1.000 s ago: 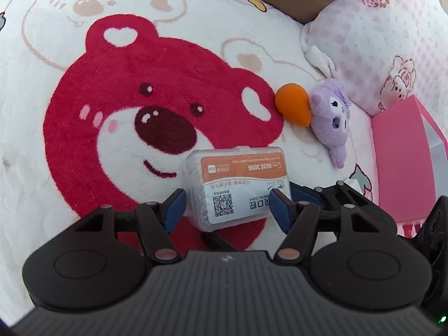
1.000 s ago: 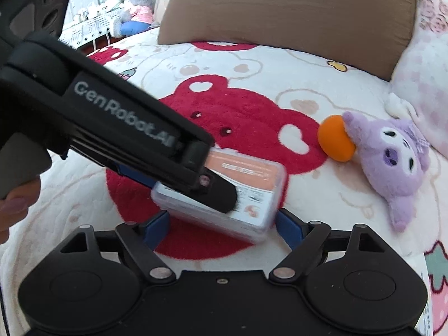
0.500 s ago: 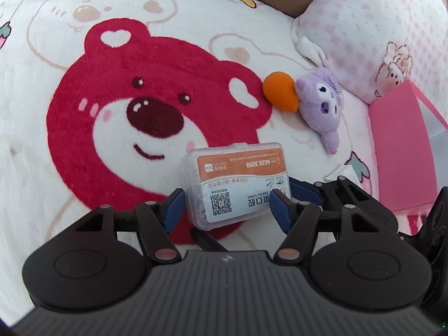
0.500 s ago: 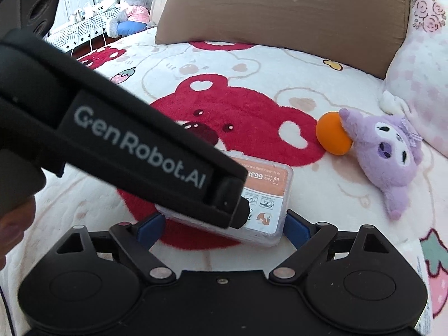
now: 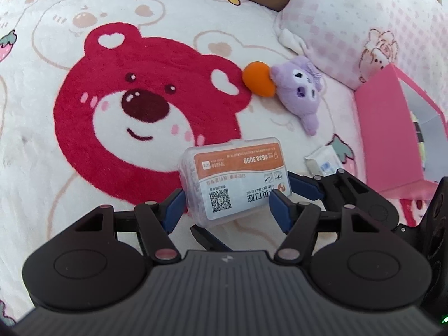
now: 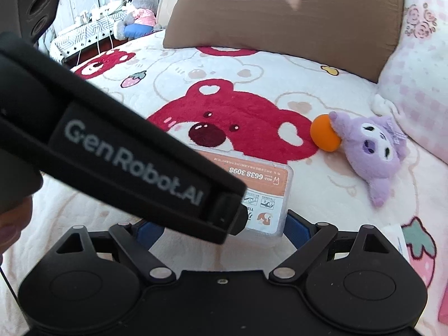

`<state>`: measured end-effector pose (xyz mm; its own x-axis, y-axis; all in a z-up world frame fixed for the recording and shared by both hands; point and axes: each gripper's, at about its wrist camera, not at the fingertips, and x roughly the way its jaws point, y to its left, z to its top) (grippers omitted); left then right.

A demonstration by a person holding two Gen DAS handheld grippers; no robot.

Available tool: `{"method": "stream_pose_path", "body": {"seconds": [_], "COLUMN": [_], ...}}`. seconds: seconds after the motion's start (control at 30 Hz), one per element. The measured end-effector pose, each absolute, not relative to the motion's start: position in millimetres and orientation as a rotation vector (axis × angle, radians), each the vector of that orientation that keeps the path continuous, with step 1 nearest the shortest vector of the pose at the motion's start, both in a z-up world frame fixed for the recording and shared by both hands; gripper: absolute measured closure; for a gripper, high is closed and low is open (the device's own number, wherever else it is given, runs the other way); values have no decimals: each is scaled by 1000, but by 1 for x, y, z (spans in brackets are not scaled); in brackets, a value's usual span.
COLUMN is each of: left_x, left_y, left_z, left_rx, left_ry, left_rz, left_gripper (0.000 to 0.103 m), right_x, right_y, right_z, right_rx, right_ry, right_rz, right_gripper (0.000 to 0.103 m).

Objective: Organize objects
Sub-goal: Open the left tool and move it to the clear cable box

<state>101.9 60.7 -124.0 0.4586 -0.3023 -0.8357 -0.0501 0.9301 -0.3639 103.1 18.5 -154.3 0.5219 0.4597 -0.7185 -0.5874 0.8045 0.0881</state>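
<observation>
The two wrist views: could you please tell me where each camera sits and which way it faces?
Left wrist: on the left hand-held gripper, looking down along blue pads clamped on the clear box; the right hand-held gripper shows beyond.
Right wrist: on the right hand-held gripper, facing the brown pillow; the left one crosses the frame.
Shared: box, orange ball, purple plush.

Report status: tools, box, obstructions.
Left tool shut on clear box. Right tool open, straddling same box. Plush toy and orange ball ahead, clear of it.
</observation>
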Motion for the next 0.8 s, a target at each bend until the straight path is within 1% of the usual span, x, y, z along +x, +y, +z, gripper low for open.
{"method": "stream_pose_path", "body": {"seconds": [0.1, 0.17, 0.23, 0.33, 0.37, 0.4, 0.43, 0.47, 0.57, 0.7, 0.73, 0.8], "left_x": [96, 92, 88, 83, 82, 81, 80, 79, 78, 75, 75, 76], "left_y": [53, 49, 44, 44, 43, 41, 39, 37, 35, 40, 44, 53], "left_z": [-122, -121, -122, -123, -124, -124, -124, -125, -128, -126, -127, -132], "left_rx": [-364, -358, -364, -442, -436, -424, -408, -402, -442, -398, -403, -422], "left_ry": [1102, 1108, 1125, 1138, 1134, 1130, 1131, 1132, 1134, 1100, 1100, 1106], "left_rz": [-188, -209, -231, -267, -278, -279, -272, -280, -301, -250, -233, -210], "left_gripper": [39, 42, 43, 44, 50, 52, 52, 53, 53, 52, 51, 51], "right_x": [100, 101, 94, 80, 81, 79, 63, 75, 58, 62, 65, 69], "right_y": [5, -6, -11, -19, -19, -23, -25, -18, -12, -23, -24, -26], "right_z": [-151, -149, -141, -134, -133, -132, -131, -143, -147, -148, -149, -147], "right_rx": [-153, -125, -93, -149, -146, -121, -110, -128, -229, -187, -187, -202], "right_ry": [816, 821, 798, 761, 771, 791, 799, 803, 793, 832, 831, 818], "right_rz": [643, 662, 664, 655, 675, 709, 720, 726, 697, 651, 639, 629], "right_gripper": [10, 10, 10, 10, 11, 16, 16, 16, 16, 15, 15, 14]}}
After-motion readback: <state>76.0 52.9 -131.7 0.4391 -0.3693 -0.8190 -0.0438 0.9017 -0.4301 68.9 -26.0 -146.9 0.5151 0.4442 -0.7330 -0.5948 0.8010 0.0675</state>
